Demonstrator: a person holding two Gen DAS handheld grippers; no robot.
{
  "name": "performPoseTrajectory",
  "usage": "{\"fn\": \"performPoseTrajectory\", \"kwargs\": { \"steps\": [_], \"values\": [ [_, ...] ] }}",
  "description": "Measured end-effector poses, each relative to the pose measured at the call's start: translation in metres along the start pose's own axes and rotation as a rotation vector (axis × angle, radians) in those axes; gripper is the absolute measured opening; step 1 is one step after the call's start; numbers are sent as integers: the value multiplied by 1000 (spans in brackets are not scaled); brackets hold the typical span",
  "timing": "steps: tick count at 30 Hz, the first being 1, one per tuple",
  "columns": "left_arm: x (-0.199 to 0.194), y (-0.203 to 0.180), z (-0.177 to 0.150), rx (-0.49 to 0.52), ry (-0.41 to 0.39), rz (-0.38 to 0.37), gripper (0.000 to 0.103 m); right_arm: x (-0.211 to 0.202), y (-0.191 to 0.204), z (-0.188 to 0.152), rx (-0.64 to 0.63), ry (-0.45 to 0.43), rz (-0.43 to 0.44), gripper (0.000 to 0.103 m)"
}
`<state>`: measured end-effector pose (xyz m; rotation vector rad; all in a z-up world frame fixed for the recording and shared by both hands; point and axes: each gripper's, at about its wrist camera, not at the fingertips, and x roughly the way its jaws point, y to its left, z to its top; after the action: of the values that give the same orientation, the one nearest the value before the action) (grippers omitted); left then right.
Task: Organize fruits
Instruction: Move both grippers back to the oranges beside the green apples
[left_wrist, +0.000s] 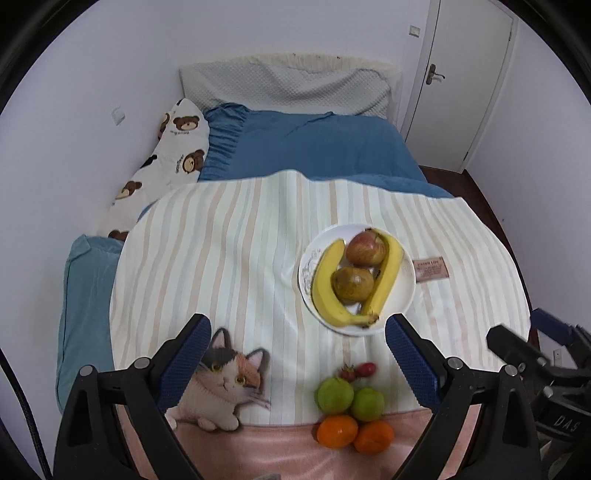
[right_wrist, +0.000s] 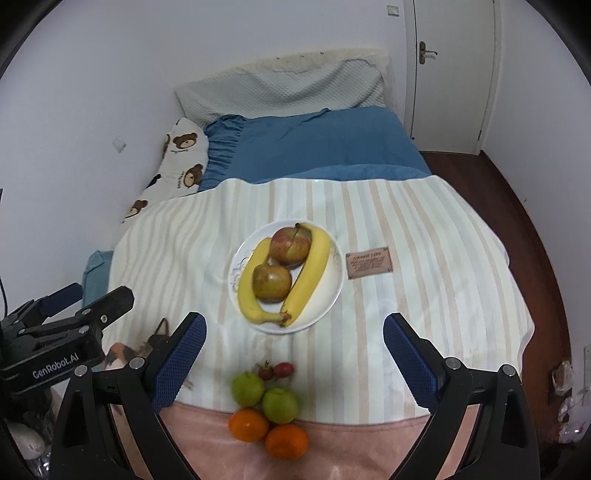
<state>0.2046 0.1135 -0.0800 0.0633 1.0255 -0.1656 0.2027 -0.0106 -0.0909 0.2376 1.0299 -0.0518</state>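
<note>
Printed cat (right_wrist: 122, 352) largely hidden behind left gripper (right_wrist: 98, 301) in right wrist view; label (right_wrist: 369, 263) text too small to be read; 2 small red fruits (right_wrist: 275, 370) blurred, kind undetermined.

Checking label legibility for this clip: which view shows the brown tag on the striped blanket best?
The right wrist view: the brown tag lies whole, larger, right of the plate. In the left wrist view the brown tag is smaller, nearer the edge, its print blurrier.

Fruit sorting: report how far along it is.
Done: two bananas and two apples lie on the white plate. In hand: nothing; left gripper and right gripper are both open. Left: green apples, oranges and small red fruits on the blanket.
</note>
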Motion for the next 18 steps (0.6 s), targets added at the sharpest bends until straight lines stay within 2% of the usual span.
{"fn": "performPoseTrajectory", "kwargs": {
  "steps": [3, 8, 11, 14, 18],
  "values": [
    [10, -1, -22, -3, 58, 2, 97, 18, -6, -25, 27, 94, 51, 99],
    [65, -7, -78, 16, 268, -1, 97, 81, -21, -87, 110, 311, 160, 98],
    [100, -5, -111, 9, 398, 12, 95, 123, -22, -127, 118, 428, 189, 87],
    [118, 4, -133, -14, 457, 30, 95, 153, -18, -157, 97, 490, 183, 87],
    [127, 13, -146, -26, 483, 60, 95, 190, -6, -184, 42, 544, 140, 85]
  ]
}}
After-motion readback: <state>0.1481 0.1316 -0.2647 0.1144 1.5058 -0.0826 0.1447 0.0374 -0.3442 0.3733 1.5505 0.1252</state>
